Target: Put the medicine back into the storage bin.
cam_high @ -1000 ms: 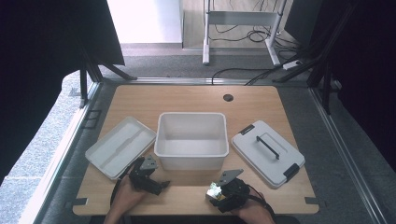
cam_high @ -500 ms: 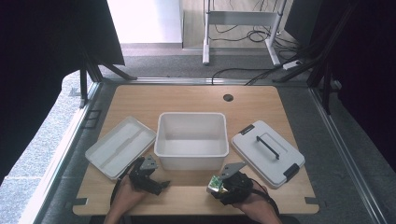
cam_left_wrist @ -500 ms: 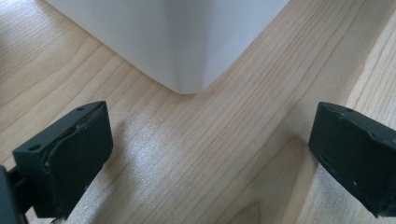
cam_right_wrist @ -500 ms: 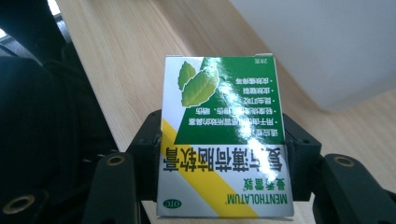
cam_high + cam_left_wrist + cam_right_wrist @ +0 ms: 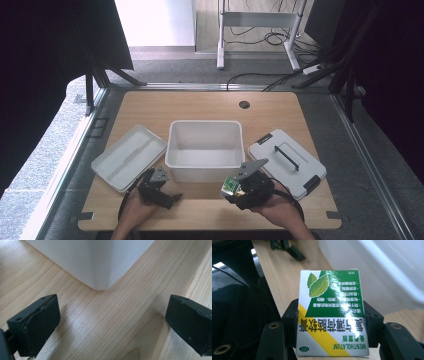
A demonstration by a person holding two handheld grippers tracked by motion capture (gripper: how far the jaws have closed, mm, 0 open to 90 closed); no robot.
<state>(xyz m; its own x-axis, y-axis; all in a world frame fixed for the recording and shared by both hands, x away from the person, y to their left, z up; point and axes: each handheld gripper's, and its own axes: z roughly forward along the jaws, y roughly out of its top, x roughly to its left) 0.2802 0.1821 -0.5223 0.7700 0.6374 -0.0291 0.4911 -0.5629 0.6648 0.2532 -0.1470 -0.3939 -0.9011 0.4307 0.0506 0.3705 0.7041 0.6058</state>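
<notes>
A small green, white and yellow Mentholatum box [image 5: 332, 315] sits between the jaws of my right gripper [image 5: 332, 322], which press on both its sides; those jaws have just been closing on it. In the high view this right gripper [image 5: 235, 186] holds the box [image 5: 229, 187] above the table's front edge, just in front of the white open bin [image 5: 204, 131]. My left gripper [image 5: 161, 192] rests low at the bin's front left corner. Its jaws stand wide apart over bare wood [image 5: 107, 322] with nothing between them, facing the bin's corner [image 5: 100, 270].
A white lid [image 5: 127, 156] lies upside down left of the bin. A closed white case with a black handle [image 5: 287, 161] lies to the bin's right. The wooden table [image 5: 210, 105] has a cable hole [image 5: 244, 104] at the back. Cables run over the floor behind.
My right gripper has risen from the table's front edge with the box in it, and has tilted toward the bin. The left gripper has stayed where it was.
</notes>
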